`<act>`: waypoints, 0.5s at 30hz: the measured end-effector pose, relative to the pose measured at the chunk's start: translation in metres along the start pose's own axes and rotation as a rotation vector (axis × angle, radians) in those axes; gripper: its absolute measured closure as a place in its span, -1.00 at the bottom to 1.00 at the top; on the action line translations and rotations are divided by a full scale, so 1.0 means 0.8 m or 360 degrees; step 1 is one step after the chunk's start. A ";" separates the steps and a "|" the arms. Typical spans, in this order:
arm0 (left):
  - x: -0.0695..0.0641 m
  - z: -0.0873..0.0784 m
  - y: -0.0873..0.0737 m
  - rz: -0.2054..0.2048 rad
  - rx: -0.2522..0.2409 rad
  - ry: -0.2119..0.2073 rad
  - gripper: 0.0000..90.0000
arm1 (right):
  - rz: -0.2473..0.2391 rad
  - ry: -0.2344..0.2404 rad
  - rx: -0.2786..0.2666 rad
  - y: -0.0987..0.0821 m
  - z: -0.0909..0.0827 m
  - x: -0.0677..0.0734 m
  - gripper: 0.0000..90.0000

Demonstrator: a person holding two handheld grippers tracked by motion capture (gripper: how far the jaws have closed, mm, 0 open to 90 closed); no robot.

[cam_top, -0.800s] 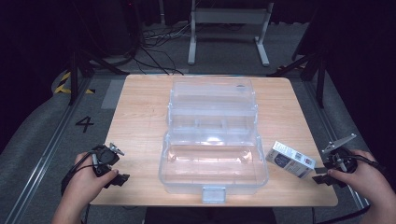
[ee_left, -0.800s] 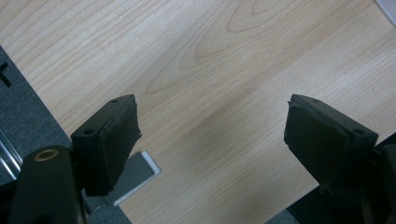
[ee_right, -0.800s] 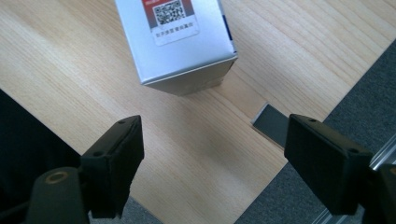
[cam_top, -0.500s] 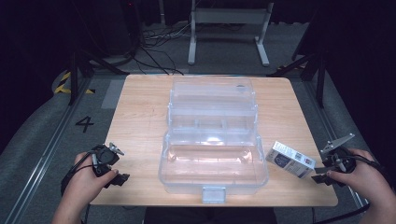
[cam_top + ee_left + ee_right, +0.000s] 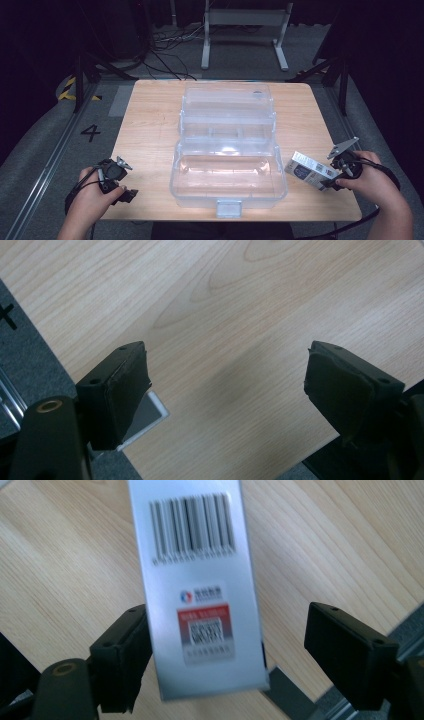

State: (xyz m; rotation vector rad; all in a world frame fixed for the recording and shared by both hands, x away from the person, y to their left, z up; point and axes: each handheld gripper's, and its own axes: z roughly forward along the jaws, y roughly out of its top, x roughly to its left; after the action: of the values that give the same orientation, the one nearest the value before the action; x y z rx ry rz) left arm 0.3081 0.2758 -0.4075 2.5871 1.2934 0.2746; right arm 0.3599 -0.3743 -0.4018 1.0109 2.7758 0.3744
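Observation:
A clear plastic case [image 5: 227,175] lies open in the middle of the wooden table [image 5: 150,130], its lid half [image 5: 227,107] folded back toward the far side. A small white box [image 5: 309,170] with a barcode lies to the right of the case. My right gripper [image 5: 330,175] is at that box's right end. In the right gripper view the box [image 5: 197,580] lies between the wide-apart jaws, close to the left one, with a gap on the other side. My left gripper [image 5: 127,180] rests near the table's front left corner, open over bare wood [image 5: 227,385].
The table's front edge runs just under both hands. A grey latch [image 5: 229,206] juts from the case's near side. Beyond the table stand a metal frame [image 5: 245,30] and cables on the dark floor. A "4" is marked on the floor [image 5: 91,132] at the left.
My right gripper has edged left, closer around the small box. The left gripper and the case have not moved.

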 end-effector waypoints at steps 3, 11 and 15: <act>0.001 0.000 -0.003 -0.0010 0.0003 0.0003 -0.59 | -0.0017 0.0004 0.0003 0.007 0.003 0.001 -0.55; 0.002 -0.001 -0.009 -0.0025 -0.0002 0.0004 -0.60 | -0.0093 0.0013 -0.0015 0.026 0.013 0.005 -0.54; 0.002 -0.001 -0.009 -0.0025 -0.0001 0.0002 -0.60 | -0.0111 0.0017 -0.0016 0.033 0.018 0.006 -0.49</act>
State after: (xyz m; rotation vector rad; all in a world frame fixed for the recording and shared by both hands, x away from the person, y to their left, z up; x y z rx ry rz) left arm 0.3036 0.2815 -0.4090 2.5758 1.3133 0.2739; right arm 0.3757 -0.3488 -0.4085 0.9094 2.8072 0.3848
